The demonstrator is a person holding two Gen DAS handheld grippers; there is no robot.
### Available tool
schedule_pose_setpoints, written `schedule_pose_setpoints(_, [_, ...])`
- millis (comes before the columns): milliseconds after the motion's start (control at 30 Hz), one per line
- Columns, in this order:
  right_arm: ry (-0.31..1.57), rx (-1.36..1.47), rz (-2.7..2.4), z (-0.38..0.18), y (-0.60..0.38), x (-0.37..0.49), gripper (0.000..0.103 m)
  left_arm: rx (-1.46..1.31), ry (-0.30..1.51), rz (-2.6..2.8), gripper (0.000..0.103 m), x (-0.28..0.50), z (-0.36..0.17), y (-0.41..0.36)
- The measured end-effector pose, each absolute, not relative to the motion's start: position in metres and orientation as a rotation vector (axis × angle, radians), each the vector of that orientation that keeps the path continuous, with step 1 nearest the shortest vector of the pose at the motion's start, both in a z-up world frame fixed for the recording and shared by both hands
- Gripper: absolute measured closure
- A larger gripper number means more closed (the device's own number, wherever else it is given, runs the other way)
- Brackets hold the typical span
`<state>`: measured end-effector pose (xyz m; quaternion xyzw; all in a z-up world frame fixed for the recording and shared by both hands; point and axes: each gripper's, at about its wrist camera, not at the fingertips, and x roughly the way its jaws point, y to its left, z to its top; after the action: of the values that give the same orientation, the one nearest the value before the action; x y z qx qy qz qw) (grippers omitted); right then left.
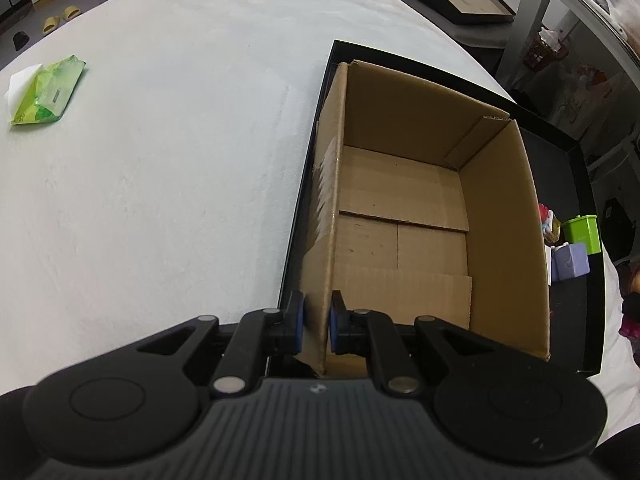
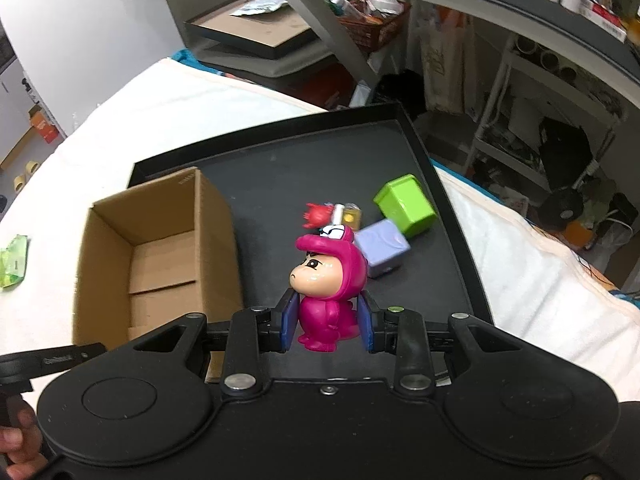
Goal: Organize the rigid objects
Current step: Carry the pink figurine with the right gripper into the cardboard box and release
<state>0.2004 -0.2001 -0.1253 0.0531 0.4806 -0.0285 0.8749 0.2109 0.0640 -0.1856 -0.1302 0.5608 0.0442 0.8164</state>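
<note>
An empty open cardboard box [image 1: 404, 216] stands on the left part of a black tray [image 1: 576, 168]. My left gripper [image 1: 317, 326] is shut on the box's near left wall, one blue pad on each side. In the right wrist view my right gripper [image 2: 328, 324] is shut on a magenta dinosaur-suit figurine [image 2: 326, 280], held upright over the black tray [image 2: 280, 168] just right of the cardboard box [image 2: 160, 248]. Behind the figurine lie a green cube [image 2: 406, 204], a lilac cube [image 2: 382, 250] and a small red-and-yellow toy [image 2: 334, 216].
The tray rests on a white cloth-covered table [image 1: 160, 160]. A green tissue pack [image 1: 48, 92] lies far left on the cloth. Shelving and clutter [image 2: 520, 80] stand beyond the table's right side. A hand [image 2: 16, 448] shows at the lower left of the right wrist view.
</note>
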Motion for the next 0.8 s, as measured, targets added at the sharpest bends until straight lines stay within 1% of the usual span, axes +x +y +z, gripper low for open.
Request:
schedule_pose_setpoints(300, [0.982, 0.064, -0.008, -0.119, -0.161, 0.205, 0.072, -0.307, 1.199, 0.069, 0.091, 0.211, -0.188, 0.070])
schedule_pose_setpoints(800, [0.979, 0.010, 0.124, -0.127, -0.097, 0.214, 0.072, -0.345, 1.183, 0.035, 0.090, 0.206, -0.191, 0.078])
